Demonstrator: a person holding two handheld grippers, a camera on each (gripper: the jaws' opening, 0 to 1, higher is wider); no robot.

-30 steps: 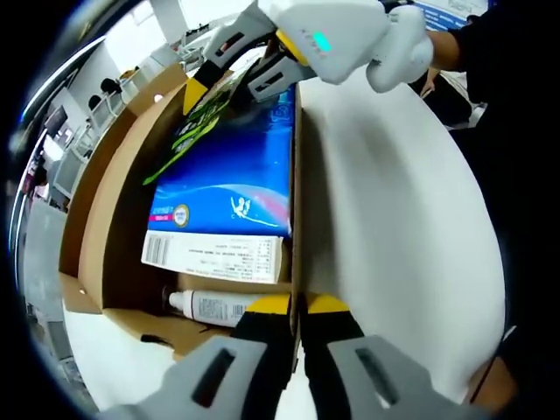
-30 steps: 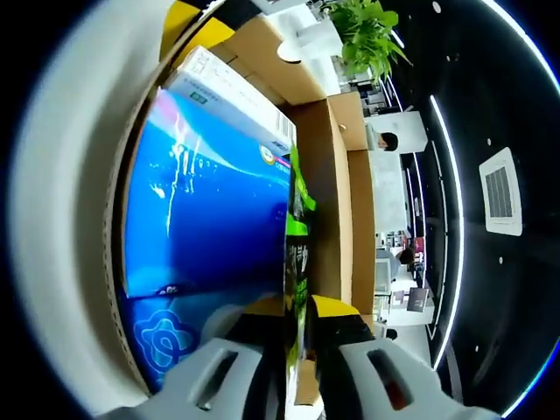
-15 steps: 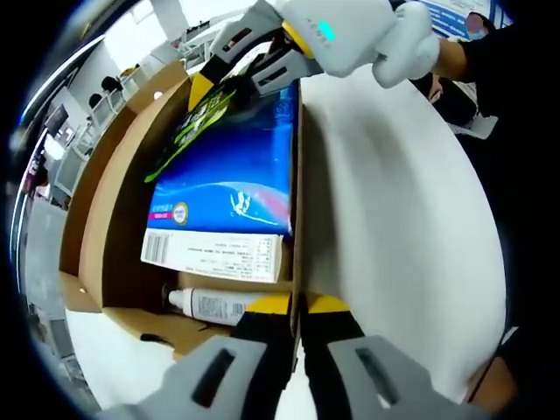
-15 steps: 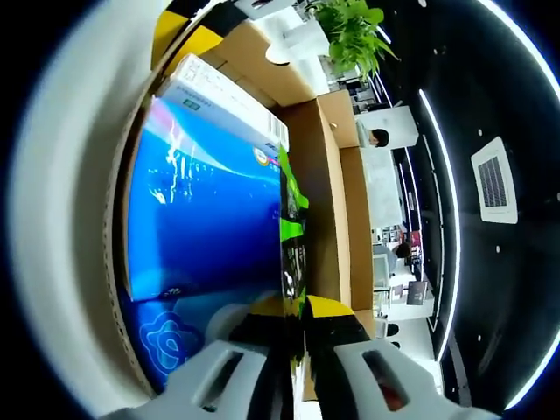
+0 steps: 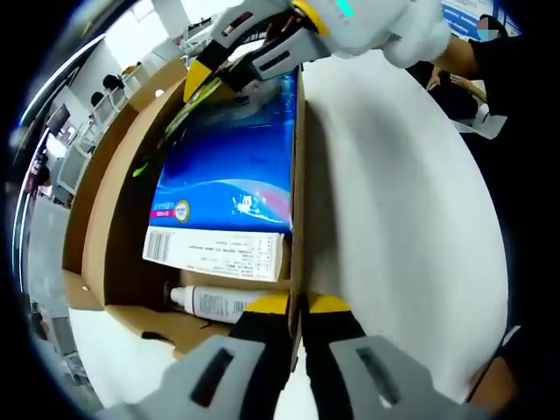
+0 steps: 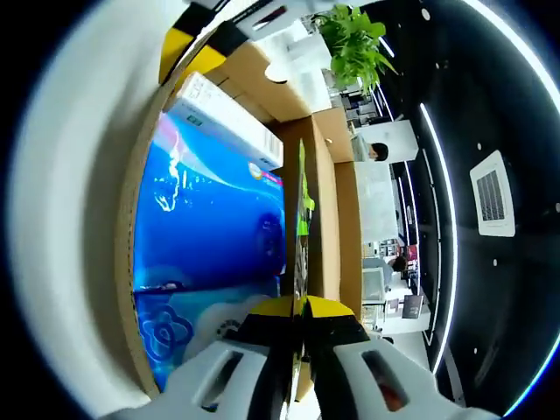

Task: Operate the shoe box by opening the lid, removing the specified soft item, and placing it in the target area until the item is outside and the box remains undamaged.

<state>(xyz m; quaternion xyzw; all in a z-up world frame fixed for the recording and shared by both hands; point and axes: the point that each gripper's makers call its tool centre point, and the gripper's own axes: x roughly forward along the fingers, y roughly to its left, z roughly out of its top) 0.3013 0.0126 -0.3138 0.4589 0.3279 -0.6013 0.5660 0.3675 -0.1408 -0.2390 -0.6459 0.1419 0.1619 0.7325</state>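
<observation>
The brown shoe box [image 5: 114,219] stands open, its white lid [image 5: 394,201] swung up to the right. My left gripper [image 5: 296,308] is shut on the lid's cardboard edge. Inside lie a large blue soft pack [image 5: 232,166] and a white bottle [image 5: 214,304]. At the far end my right gripper [image 5: 229,74] pinches a thin green-and-black packet [image 5: 194,101]. In the right gripper view, the right gripper [image 6: 299,308] is shut on that packet [image 6: 302,219], seen edge-on beside the blue pack [image 6: 210,227]. The left gripper [image 6: 206,44] holds the lid [image 6: 79,201] at the top.
A brown inner wall [image 6: 324,201] of the box runs close beside the packet. A potted plant [image 6: 354,35] and office furniture stand beyond the box. A person's dark sleeve [image 5: 490,52] is at the upper right of the left gripper view.
The right gripper has lifted the green-and-black packet off the blue pack, so it now hangs edge-on. The left gripper still holds the lid in the same place.
</observation>
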